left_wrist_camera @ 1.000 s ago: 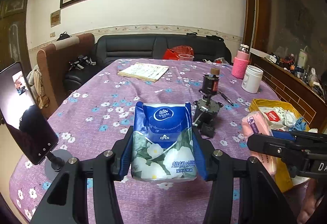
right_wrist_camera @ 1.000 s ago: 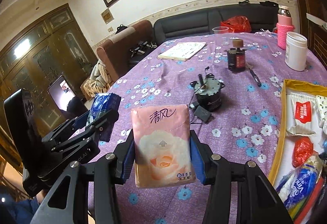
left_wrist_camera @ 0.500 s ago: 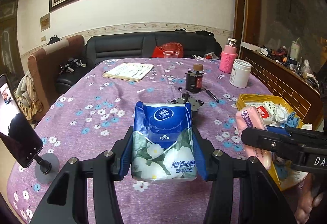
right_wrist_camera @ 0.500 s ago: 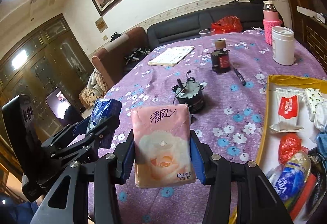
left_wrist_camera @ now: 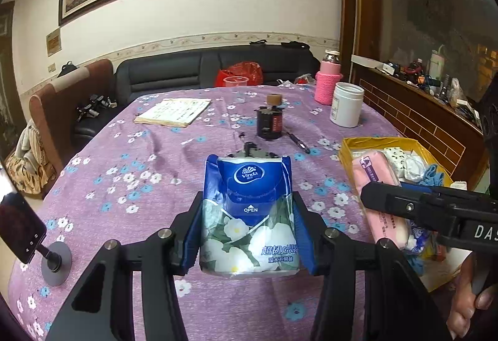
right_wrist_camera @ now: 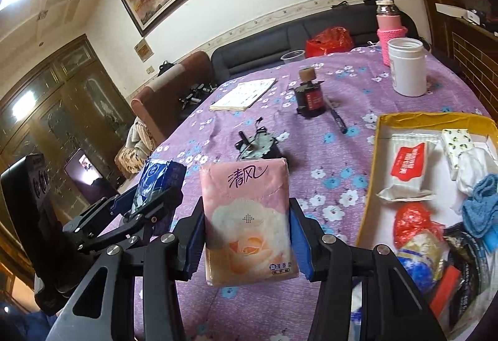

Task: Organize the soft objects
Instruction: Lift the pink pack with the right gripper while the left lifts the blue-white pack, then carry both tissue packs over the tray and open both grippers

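My left gripper (left_wrist_camera: 249, 229) is shut on a blue and white Vinda tissue pack (left_wrist_camera: 249, 210), held upright above the purple tablecloth. My right gripper (right_wrist_camera: 247, 232) is shut on a pink rose-print tissue pack (right_wrist_camera: 247, 216), also held off the table. In the left wrist view the pink tissue pack (left_wrist_camera: 379, 194) shows at the right, over the near corner of the yellow box (left_wrist_camera: 379, 142). In the right wrist view the blue tissue pack (right_wrist_camera: 155, 182) sits to the left, and the yellow box (right_wrist_camera: 367, 204) with several soft packets and cloths lies to the right.
On the flowered tablecloth (left_wrist_camera: 124, 172) stand a small motor (right_wrist_camera: 258, 144), a dark bottle (right_wrist_camera: 309, 98), a pen (right_wrist_camera: 337, 120), a white jar (right_wrist_camera: 407, 67), a pink-sleeved bottle (right_wrist_camera: 389, 29) and a booklet (left_wrist_camera: 172, 112). A phone on a stand (left_wrist_camera: 21, 229) is at the left edge.
Both grippers have moved right with their packs, toward the yellow box. The box looks larger and nearer in both views. The grips have not changed.
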`<state>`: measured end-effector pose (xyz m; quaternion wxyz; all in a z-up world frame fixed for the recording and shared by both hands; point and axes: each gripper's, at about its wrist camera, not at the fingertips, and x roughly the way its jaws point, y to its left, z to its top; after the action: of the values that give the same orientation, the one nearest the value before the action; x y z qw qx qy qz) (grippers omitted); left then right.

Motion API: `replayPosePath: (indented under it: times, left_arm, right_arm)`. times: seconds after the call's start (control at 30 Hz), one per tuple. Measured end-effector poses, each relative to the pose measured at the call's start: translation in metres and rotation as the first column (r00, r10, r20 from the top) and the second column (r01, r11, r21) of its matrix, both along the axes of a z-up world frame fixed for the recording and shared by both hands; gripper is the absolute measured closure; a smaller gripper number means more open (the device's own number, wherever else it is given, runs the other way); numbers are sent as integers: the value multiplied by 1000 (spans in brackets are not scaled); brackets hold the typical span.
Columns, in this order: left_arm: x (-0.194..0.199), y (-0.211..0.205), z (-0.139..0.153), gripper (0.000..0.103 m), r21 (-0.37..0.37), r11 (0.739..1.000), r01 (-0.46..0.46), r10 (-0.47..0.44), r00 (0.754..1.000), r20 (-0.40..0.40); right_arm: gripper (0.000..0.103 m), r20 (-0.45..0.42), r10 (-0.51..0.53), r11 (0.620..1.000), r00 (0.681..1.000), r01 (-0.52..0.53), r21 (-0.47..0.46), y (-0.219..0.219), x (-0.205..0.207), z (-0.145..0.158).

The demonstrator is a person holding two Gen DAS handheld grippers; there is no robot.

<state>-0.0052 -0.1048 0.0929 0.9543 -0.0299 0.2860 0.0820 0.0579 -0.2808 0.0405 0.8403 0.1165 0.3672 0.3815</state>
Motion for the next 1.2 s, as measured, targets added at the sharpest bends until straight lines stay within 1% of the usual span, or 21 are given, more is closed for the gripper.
replayPosePath:
  times: [0.13,0.33,0.43,0.57,0.63,0.73,0.87,0.9,1.1,1.2]
  left_arm:
    - [6,-16,3,52,12,999,30,-30,1000,5]
    - [18,-48,7,52,20,995,96,-96,995,6]
    - [29,-66,7,52,-25,987,158,-158,987,-15]
    - [42,-91,5,52,-42,975,217,-219,975,-27]
    - [50,-105,2,52,-64,966,251,-254,967,-32]
    - [59,-123,-4,52,-79,953,294,-298,953,-49]
    - [75,-150,-20,52,-98,935,342,-351,932,-93]
    - [80,-156,-25,52,-113,928,356,-368,924,-106]
    - [91,-177,-46,52,-104,915,389,-401,905,-144]
    - [96,-182,-51,52,-112,904,412,-425,893,-147]
  right_arm:
    - [50,4,-27,1000,1000,27,7,-15,3,2]
    - [50,11,-95,995,995,94,20,-50,7,5]
    - [50,21,-144,989,989,143,19,-71,9,8]
    - [50,24,-240,971,970,240,12,-110,18,9]
    - [50,18,-275,962,961,275,9,-123,22,9]
    - [50,27,-332,942,943,333,-38,-142,33,7]
    - [50,12,-372,922,928,372,-108,-154,53,-2]
    - [50,6,-384,916,923,382,-123,-156,57,-5]
    - [50,-8,-407,892,913,396,-216,-153,78,-25]
    - [50,-26,-397,896,917,381,-229,-148,88,-33]
